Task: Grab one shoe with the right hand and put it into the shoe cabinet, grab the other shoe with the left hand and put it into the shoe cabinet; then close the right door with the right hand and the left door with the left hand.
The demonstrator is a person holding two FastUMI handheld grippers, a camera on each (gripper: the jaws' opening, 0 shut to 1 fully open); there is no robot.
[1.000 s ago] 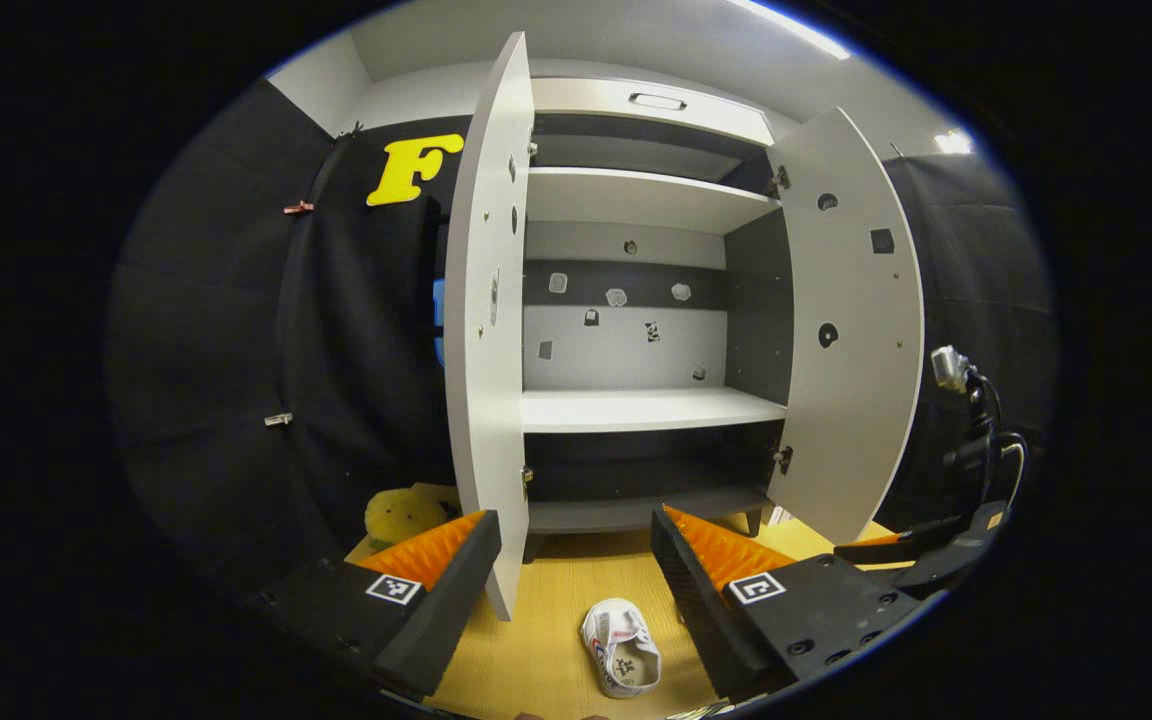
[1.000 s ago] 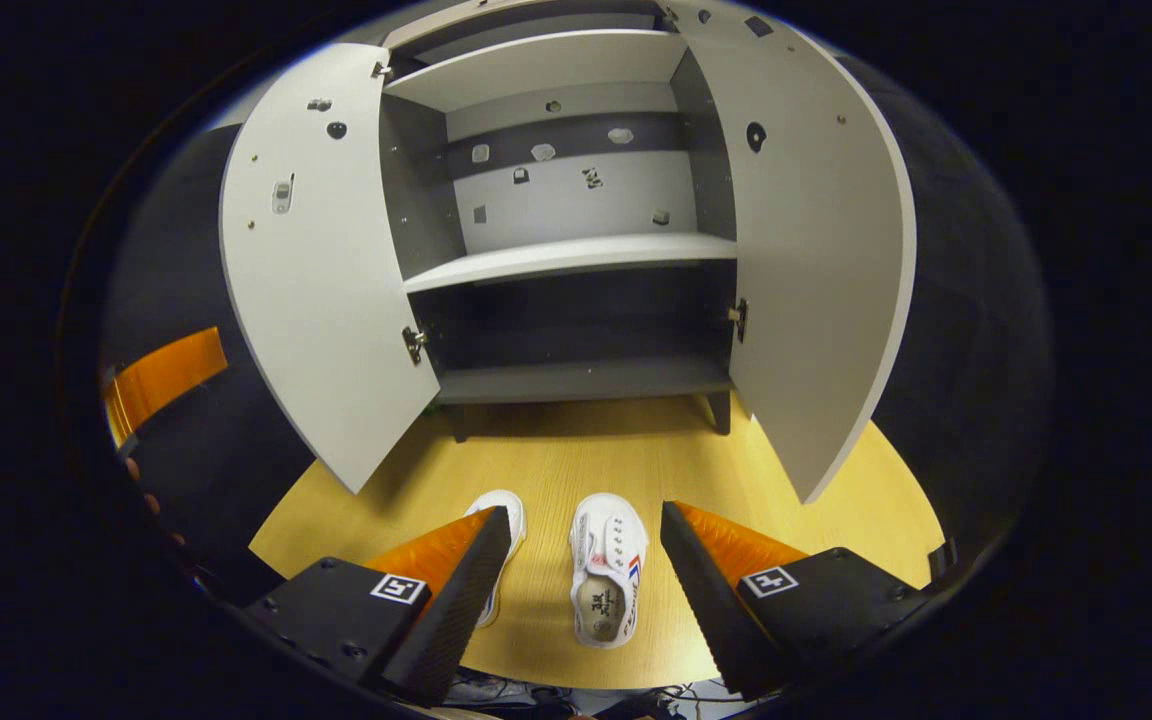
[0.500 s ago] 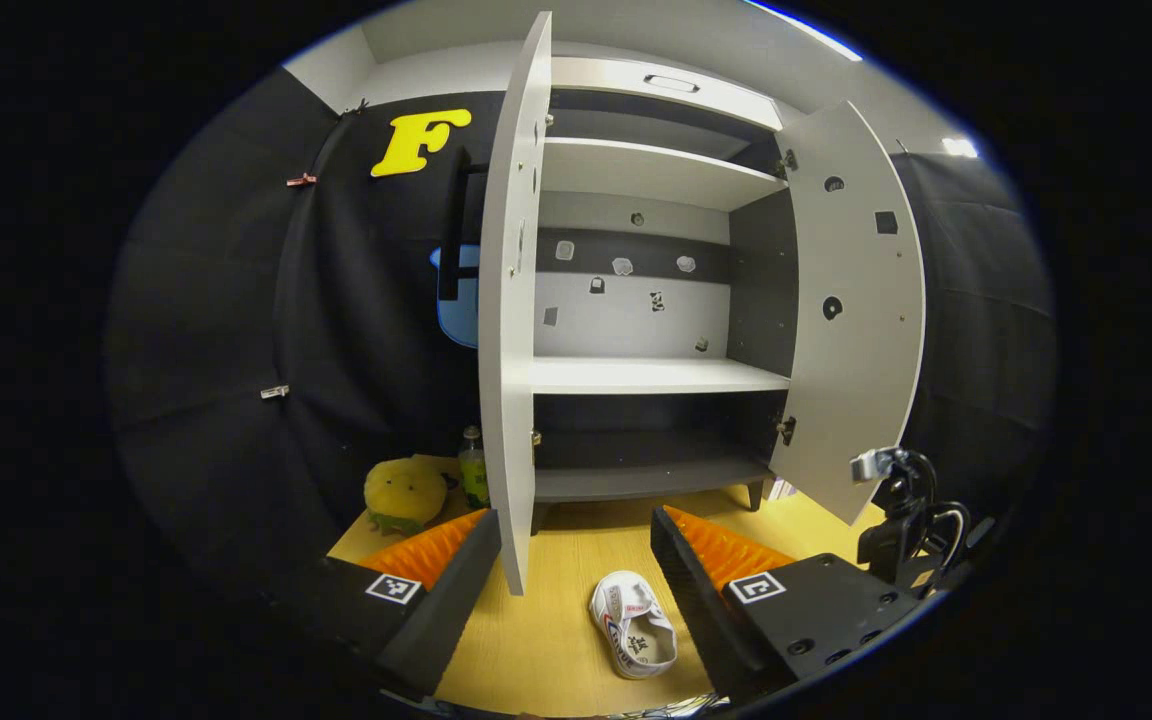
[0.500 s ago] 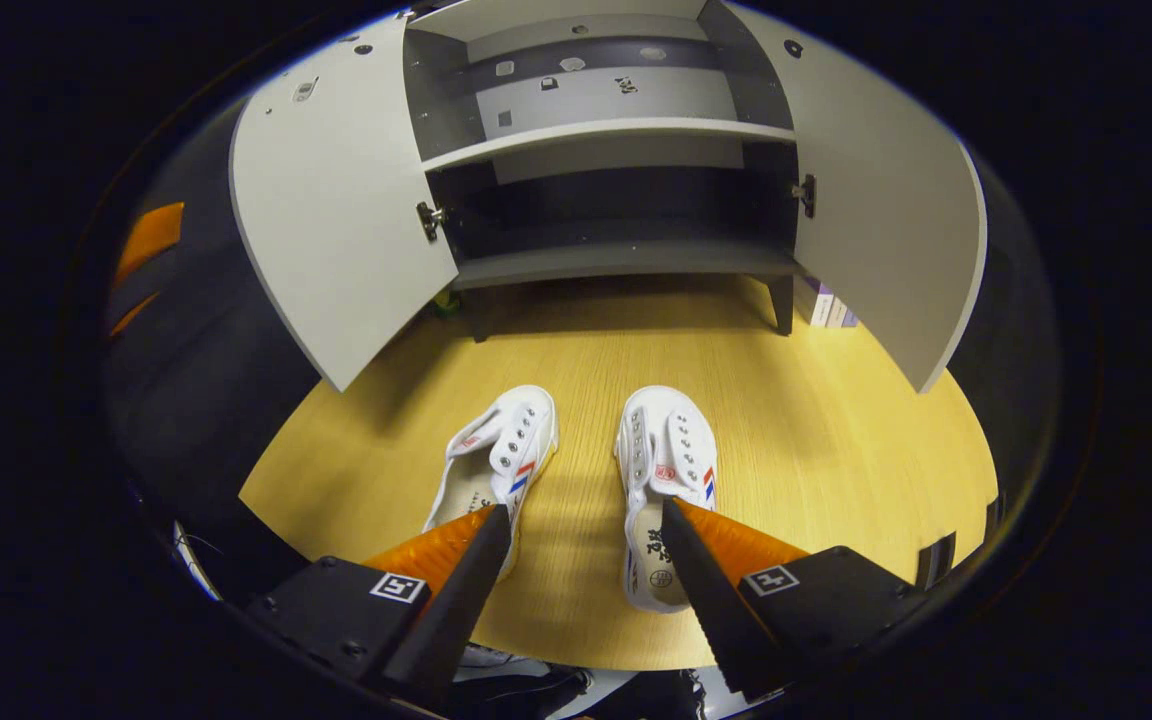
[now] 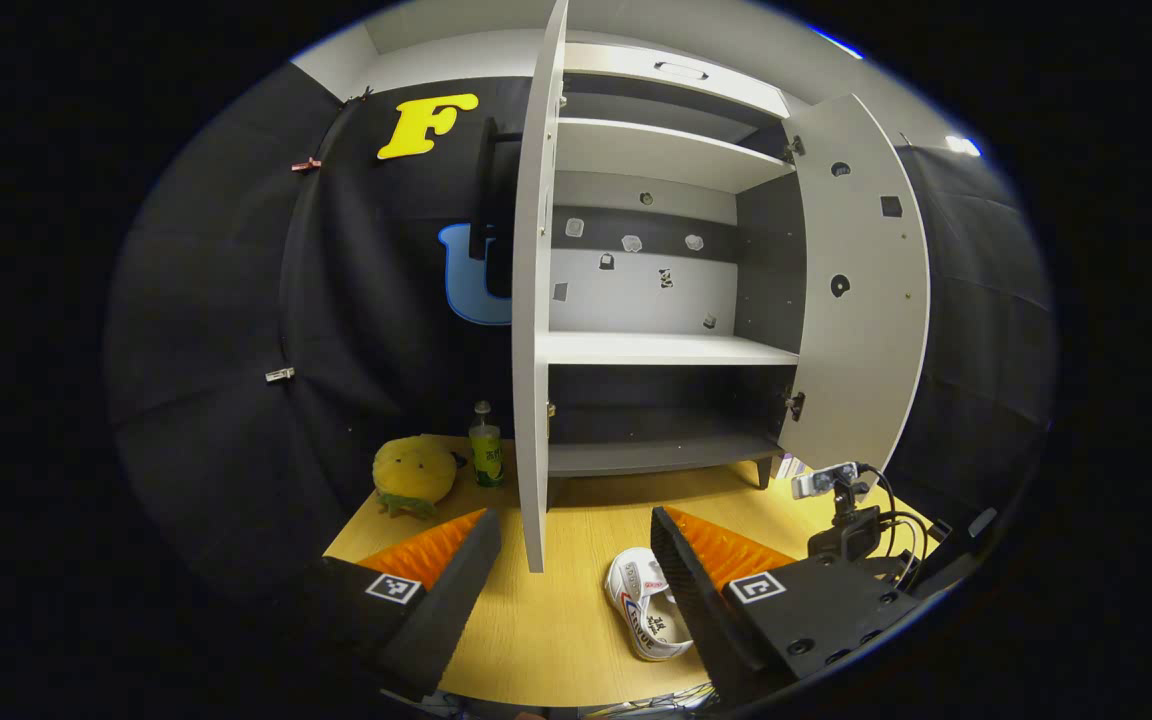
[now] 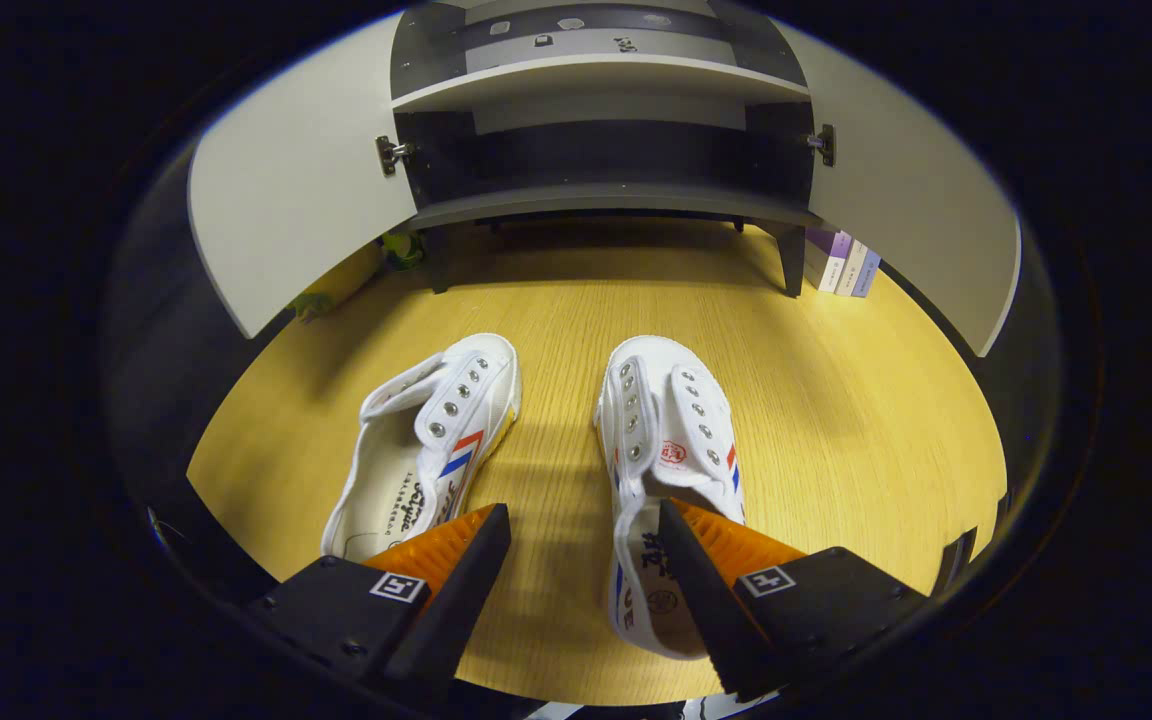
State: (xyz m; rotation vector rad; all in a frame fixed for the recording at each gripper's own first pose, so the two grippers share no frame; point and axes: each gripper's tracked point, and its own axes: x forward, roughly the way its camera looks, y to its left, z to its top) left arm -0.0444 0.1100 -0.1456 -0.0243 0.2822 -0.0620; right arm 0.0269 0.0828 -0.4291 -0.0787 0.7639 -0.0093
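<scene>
- Left shoe [image 6: 426, 445] lies on the worktop [image 6: 836, 420], just beside the right one.
- Right gripper [image 6: 581, 560], jaws wide and empty, hovers over the right shoe [image 6: 666, 450]; contact seems absent.
- Risk: the far jaw lands inside the soft upper, collapsing it or nudging the neighbour.

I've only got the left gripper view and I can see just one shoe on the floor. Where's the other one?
Observer: In the right gripper view two white shoes lie side by side, apart: the left shoe and the right shoe.
Operator: Which way do they point?
Observer: Both toes point toward the cabinet; the left shoe leans onto its side.
Operator: Have the right tongs gripped one?
Observer: No. The right tongs are open over the heel end of the right shoe, nothing between the fingers but floor and that shoe's edge.
</scene>
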